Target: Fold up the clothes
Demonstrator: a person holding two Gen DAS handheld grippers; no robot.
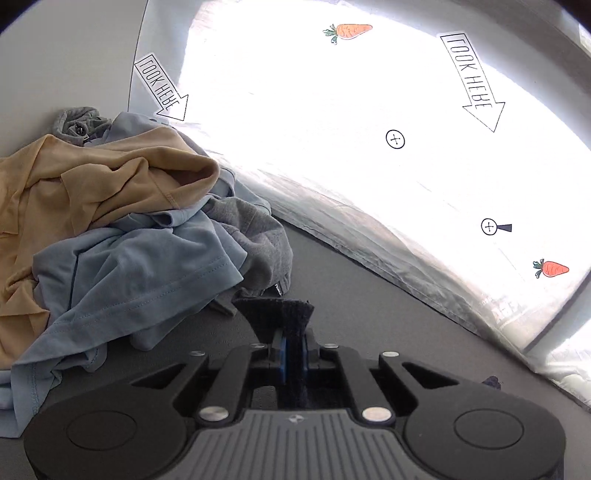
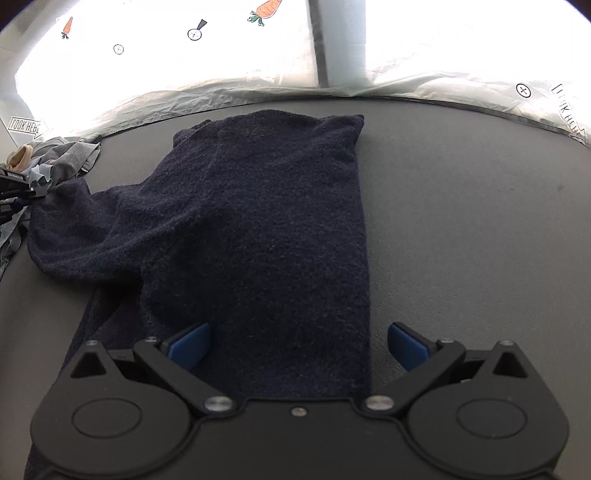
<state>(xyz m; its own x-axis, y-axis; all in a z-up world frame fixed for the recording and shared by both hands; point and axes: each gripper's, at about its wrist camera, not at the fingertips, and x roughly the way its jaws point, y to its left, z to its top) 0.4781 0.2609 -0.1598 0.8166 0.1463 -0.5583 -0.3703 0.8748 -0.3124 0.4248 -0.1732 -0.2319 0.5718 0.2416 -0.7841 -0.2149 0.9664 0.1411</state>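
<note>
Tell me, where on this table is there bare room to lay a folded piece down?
The widest bare patch of the grey table lies right of the dark blue garment, bordered behind by the plastic sheet. The far left is crowded: a pile of clothes sits there, and the left hand-held gripper pinches the garment's edge beside it.

**A staged recording setup, not a lived-in home**

A grey tabletop [image 2: 461, 221] is standing against bright translucent sheeting [image 1: 314, 110] bearing carrot stickers [image 1: 349, 32], crosshair markers [image 1: 395, 139] and "LOOK HERE" arrows [image 1: 476, 81]; loose laundry [image 1: 110, 221] is lying heaped at far left
</note>
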